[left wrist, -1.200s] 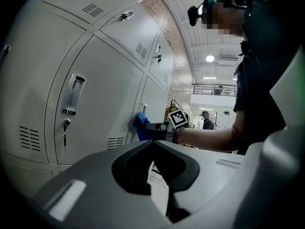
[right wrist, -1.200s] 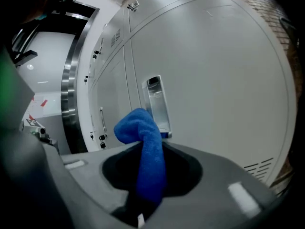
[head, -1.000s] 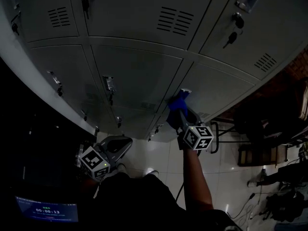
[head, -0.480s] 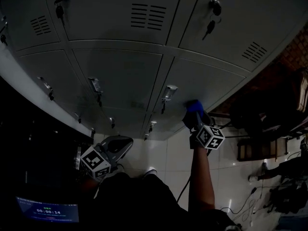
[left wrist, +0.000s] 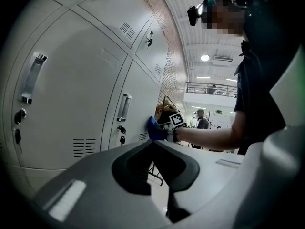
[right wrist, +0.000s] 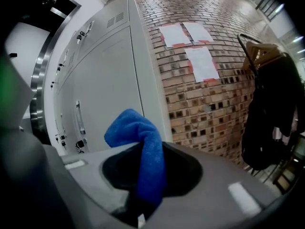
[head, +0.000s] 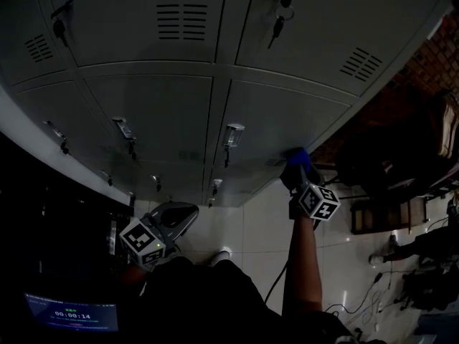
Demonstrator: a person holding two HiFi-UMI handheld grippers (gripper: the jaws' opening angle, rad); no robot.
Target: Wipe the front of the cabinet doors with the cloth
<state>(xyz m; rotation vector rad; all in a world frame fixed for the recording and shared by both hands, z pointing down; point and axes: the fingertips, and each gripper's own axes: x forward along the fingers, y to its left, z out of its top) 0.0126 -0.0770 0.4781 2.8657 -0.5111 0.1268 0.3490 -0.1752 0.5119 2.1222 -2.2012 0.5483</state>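
Note:
Grey metal cabinet doors (head: 272, 120) fill the upper head view. My right gripper (head: 297, 170) is shut on a blue cloth (head: 295, 155) and holds it against the lower right door, near that door's right edge and right of its handle (head: 231, 136). In the right gripper view the cloth (right wrist: 143, 147) sticks up folded from between the jaws, with the door (right wrist: 109, 94) just beyond. My left gripper (head: 174, 218) hangs low by the person's body, away from the doors, shut with nothing in it. From the left gripper view the cloth (left wrist: 152, 128) shows pressed on the door.
A brick wall (right wrist: 205, 94) with taped papers adjoins the cabinets on the right. Dark coats hang on a rack (right wrist: 271, 113) there. Keys hang in upper door locks (head: 278, 20). A dark bench (head: 373, 217) and cables lie on the tiled floor at right; a lit screen (head: 70, 312) glows bottom left.
My right gripper has carried the cloth rightward across the lower door, from beside its handle to near the right edge. The left gripper has stayed put.

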